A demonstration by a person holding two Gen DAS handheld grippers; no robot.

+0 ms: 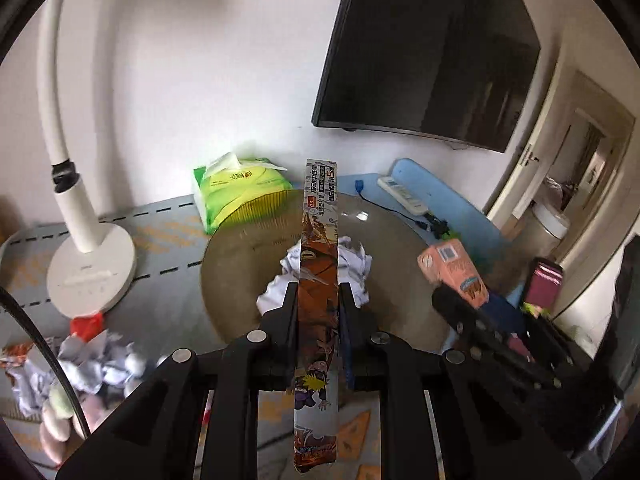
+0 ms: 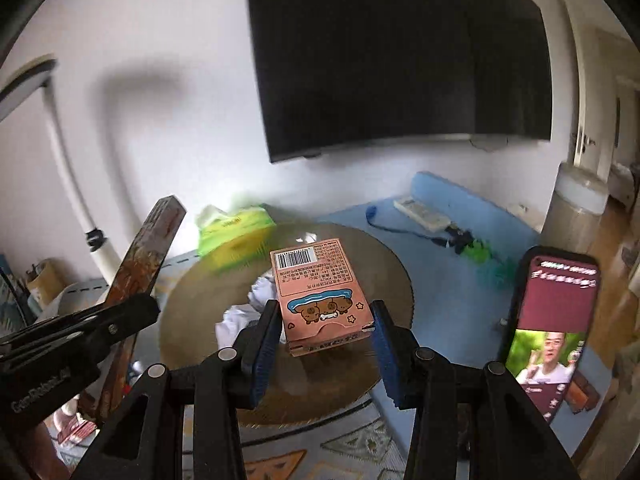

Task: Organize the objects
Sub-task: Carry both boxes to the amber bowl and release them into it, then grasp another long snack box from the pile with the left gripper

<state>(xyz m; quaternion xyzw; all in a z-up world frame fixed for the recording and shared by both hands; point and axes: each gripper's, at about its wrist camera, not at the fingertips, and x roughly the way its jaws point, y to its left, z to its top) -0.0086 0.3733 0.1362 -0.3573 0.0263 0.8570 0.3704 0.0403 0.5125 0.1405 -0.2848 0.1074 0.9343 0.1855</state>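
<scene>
Nearest the lens in the left wrist view, the left black two-finger gripper (image 1: 318,300) pinches one long, flat, glossy box printed with orange cartoon art (image 1: 318,280) edge-on; the box runs up the centre of the frame, above a round tan woven mat (image 1: 240,264). In the right wrist view, the right black gripper with blue ribbed pads (image 2: 326,328) holds one salmon-pink cardboard carton with a barcode and bear drawing (image 2: 316,292) at its lower end, pads pressed to both sides, carton tilted away over the same mat. One heap of crumpled white paper (image 1: 356,268) lies at the mat's centre, beneath both boxes. The two grippers sit close, the other arm filling each frame's side edge, so little room lies between them.

At lower left, a second pile of crumpled paper (image 1: 96,364) lies loose. One upright black phone with a lit screen (image 2: 552,320) stands at right. Beyond the mat: one soft green tissue pack (image 1: 240,192), one white gooseneck lamp with a round base (image 1: 92,272), one white remote (image 1: 404,196) on a blue padded surface (image 2: 460,280). One dark flat screen (image 2: 400,52) hangs on the white wall.
</scene>
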